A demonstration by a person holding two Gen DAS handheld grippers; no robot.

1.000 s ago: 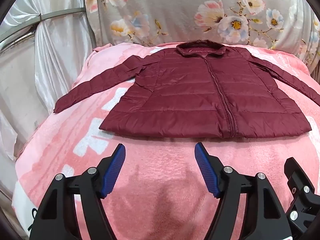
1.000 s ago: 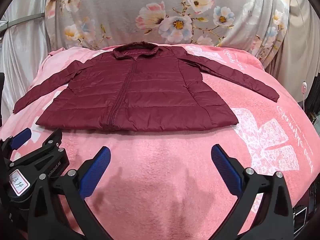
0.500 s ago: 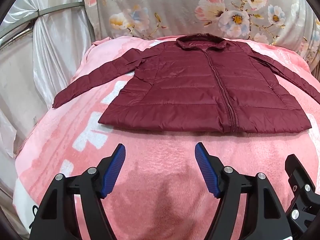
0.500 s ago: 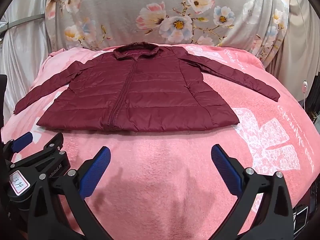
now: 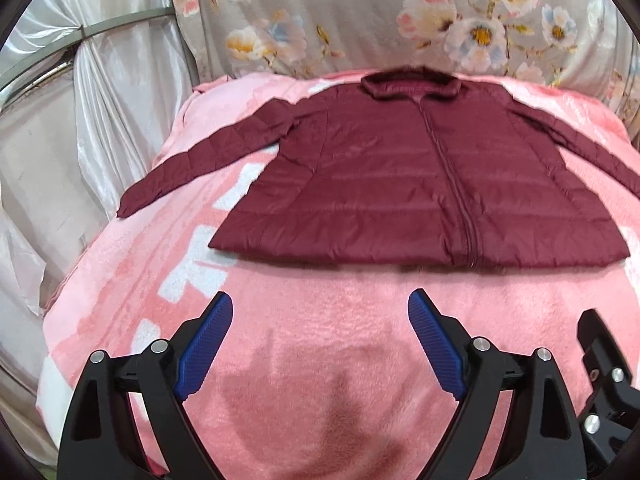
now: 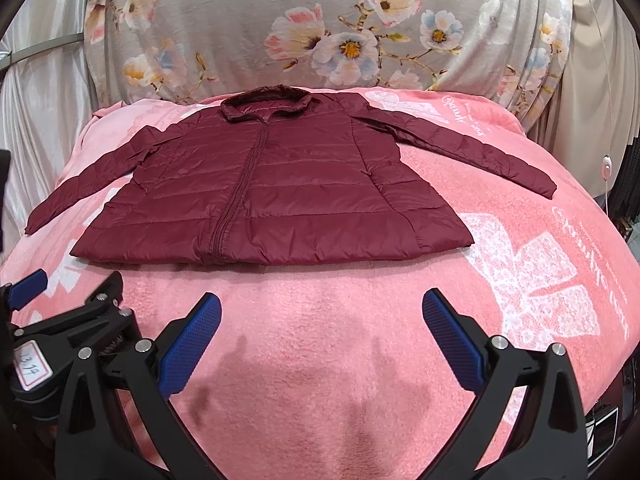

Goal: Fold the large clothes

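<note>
A dark red quilted jacket (image 5: 400, 184) lies flat and zipped on a pink blanket (image 5: 320, 340), collar at the far end, both sleeves spread outward. The right wrist view shows the same jacket (image 6: 272, 192), its hem toward me. My left gripper (image 5: 320, 308) hovers over bare blanket short of the hem; its jaws are opening and nothing is between them. My right gripper (image 6: 322, 308) is open too, empty, also short of the hem. Each gripper's black frame shows at the edge of the other's view.
The pink blanket (image 6: 360, 360) with white lettering covers a rounded bed. A floral grey cloth (image 6: 320, 28) hangs behind the collar. Pale shiny curtains (image 5: 80, 120) and a metal rail stand at the left; a white cord with a switch (image 6: 607, 168) hangs at the right.
The left gripper's blue pads stand a little farther apart than before. The jacket sits slightly lower and nearer in the left wrist view. The right wrist view is unchanged.
</note>
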